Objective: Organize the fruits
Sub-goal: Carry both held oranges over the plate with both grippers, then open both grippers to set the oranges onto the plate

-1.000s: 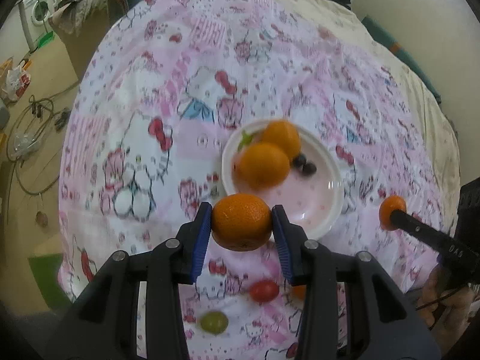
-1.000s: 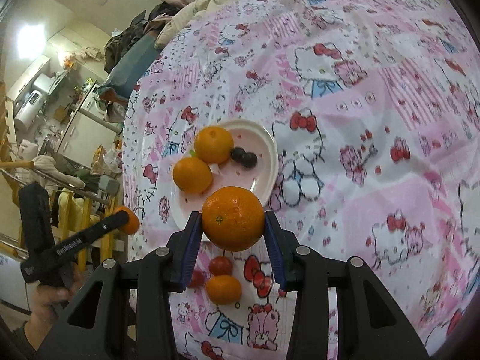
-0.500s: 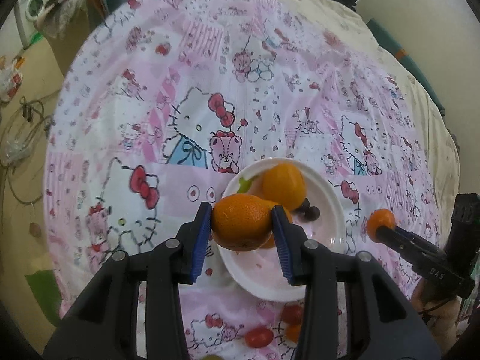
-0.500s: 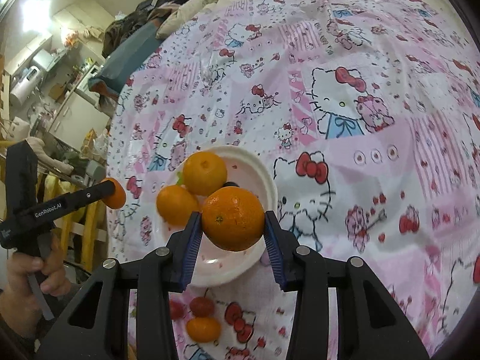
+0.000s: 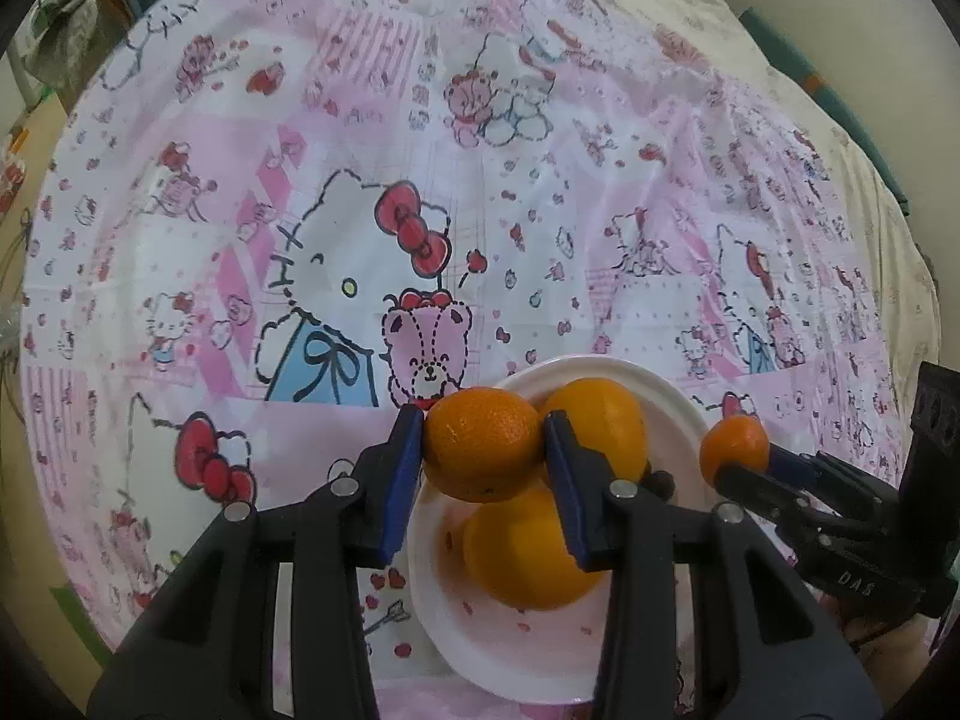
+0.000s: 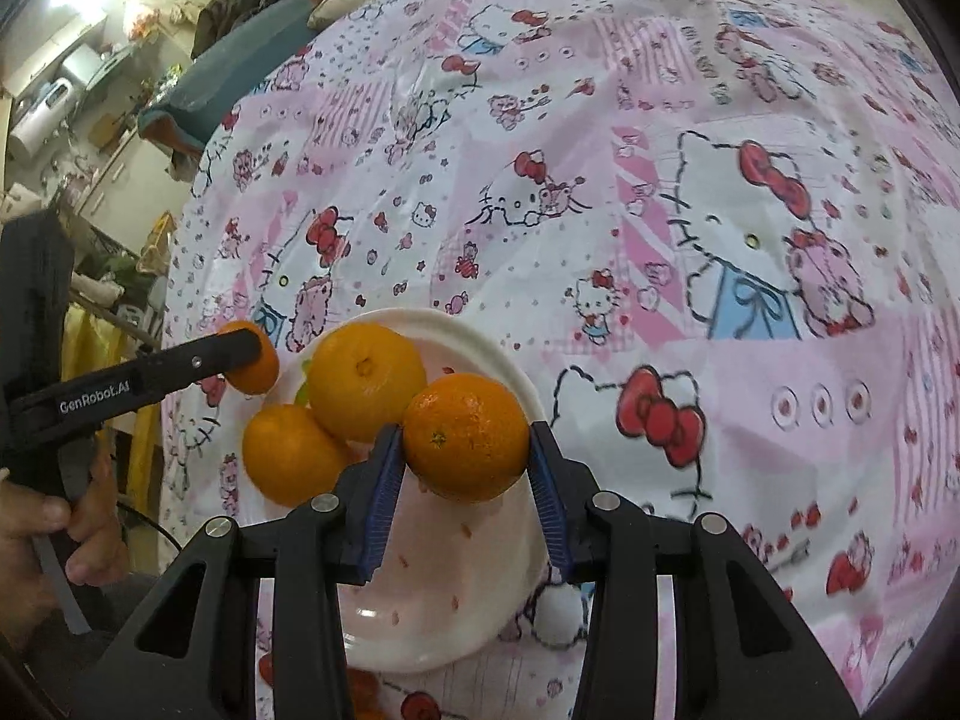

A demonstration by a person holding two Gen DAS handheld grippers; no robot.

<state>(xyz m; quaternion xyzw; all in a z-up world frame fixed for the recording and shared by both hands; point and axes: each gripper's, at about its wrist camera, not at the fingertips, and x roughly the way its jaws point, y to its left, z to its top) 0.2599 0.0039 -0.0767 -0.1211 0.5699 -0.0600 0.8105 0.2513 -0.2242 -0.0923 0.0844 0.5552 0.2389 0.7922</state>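
Left wrist view is showing the left hand-held gripper point(image 5: 483, 453) clamping an orange point(image 5: 483, 450) between its blue pads, and it's hovering over the near-left rim of the white plate point(image 5: 444, 618). That plate is sitting on a bed covered with a pink Hello Kitty sheet point(image 5: 360, 180), and it's already carrying two more oranges: the big one point(image 5: 522, 552) is lying right under the held fruit, and the other one point(image 5: 606, 429) is sitting toward the plate's far side, partly behind the right finger. Something small and dark is peeking out on the plate just right of that finger, probably a grape or berry, but it's too hidden to say for sure.

Over at the plate's right edge, the right hand-held gripper point(image 5: 735, 450) is coming in from the side, gripping a second orange point(image 5: 733, 449).

The right wrist view is giving the same story from the other side: the right hand-held gripper point(image 6: 465, 438) is squeezing its orange point(image 6: 465, 438) above the plate point(image 6: 456, 612), with the two plated oranges sitting on the plate's left half, one point(image 6: 366, 381) farther back and one point(image 6: 288, 456) nearer and leftward. The left hand-held gripper point(image 6: 252, 357) is poking in just off the plate's left rim, carrying its orange point(image 6: 258, 372), with a hand point(image 6: 54, 534) wrapped around its handle.
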